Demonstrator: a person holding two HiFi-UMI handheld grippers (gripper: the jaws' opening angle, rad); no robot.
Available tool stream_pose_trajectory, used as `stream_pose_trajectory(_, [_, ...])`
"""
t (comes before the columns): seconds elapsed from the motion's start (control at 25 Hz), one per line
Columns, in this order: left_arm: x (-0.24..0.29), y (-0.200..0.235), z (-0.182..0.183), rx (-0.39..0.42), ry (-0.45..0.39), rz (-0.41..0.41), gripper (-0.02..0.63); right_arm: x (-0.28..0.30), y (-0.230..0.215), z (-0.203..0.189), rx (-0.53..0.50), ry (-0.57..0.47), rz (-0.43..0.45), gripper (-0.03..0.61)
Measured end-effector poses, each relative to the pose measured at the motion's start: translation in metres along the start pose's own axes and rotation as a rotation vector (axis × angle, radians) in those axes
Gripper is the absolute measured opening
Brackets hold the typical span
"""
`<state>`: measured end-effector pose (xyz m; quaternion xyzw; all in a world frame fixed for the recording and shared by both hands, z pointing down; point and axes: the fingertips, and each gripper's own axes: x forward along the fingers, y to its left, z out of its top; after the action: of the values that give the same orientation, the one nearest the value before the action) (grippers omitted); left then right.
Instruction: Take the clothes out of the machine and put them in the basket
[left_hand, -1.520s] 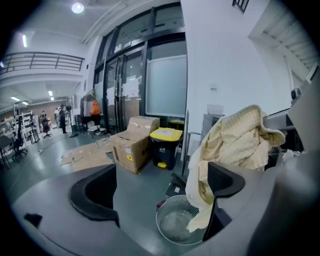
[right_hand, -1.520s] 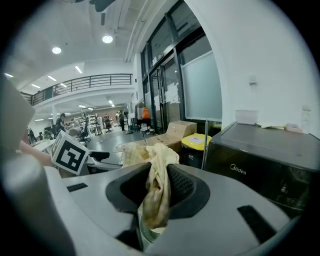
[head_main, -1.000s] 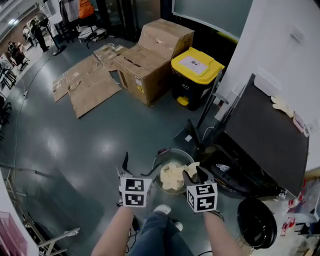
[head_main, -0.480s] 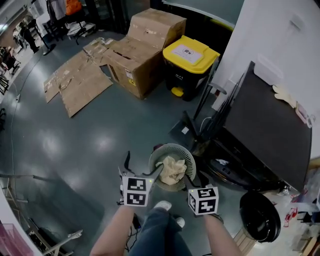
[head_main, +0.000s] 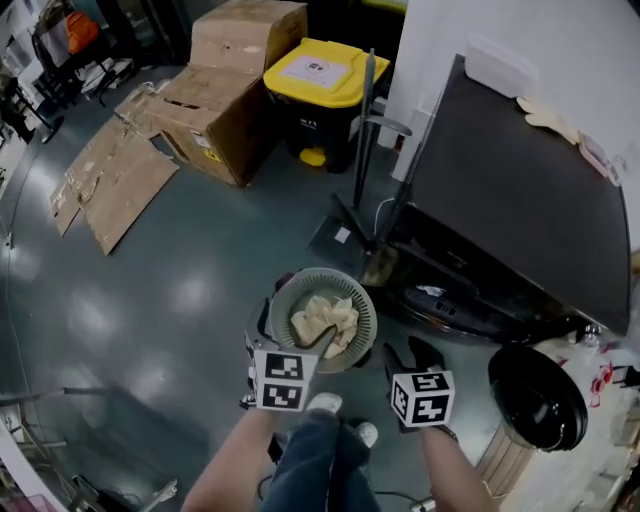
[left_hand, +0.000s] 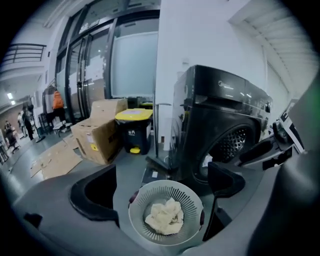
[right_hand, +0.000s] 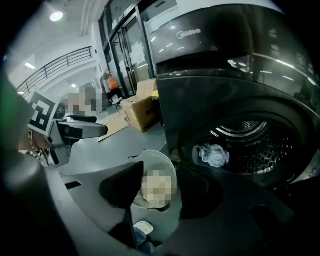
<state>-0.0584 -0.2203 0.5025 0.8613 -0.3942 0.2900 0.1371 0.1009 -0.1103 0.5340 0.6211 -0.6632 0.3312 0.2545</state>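
One pale, crumpled cloth (head_main: 322, 318) already lies in the round, slotted plastic basket (head_main: 352, 292) on the floor (head_main: 180, 300) beside the machine (head_main: 520, 200). Another light garment (right_hand: 212, 154) waits in its perforated metal drum (right_hand: 260, 145). Left tongs (head_main: 292, 335) and right tongs (head_main: 410, 355) hang parted and empty over the basket.

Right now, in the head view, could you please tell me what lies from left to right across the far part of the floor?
Going across: flattened cardboard → cardboard box → yellow-lidded bin → washing machine.
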Motion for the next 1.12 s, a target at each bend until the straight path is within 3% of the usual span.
stream_pose_trajectory(0.36, [0.044, -0.087, -0.046, 0.111, 0.019, -0.128, 0.567, 0.006, -0.077, -0.083, 0.116, -0.021, -0.107, 0.196])
stream_pose_trajectory(0.68, [0.077, -0.141, -0.085, 0.135, 0.036, -0.174, 0.568, 0.012, -0.119, -0.157, 0.153, -0.011, -0.14, 0.196])
stream_pose_trajectory(1.12, [0.125, -0.137, -0.134, 0.144, 0.035, -0.177, 0.566, 0.08, -0.161, -0.182, 0.19, -0.104, -0.152, 0.197])
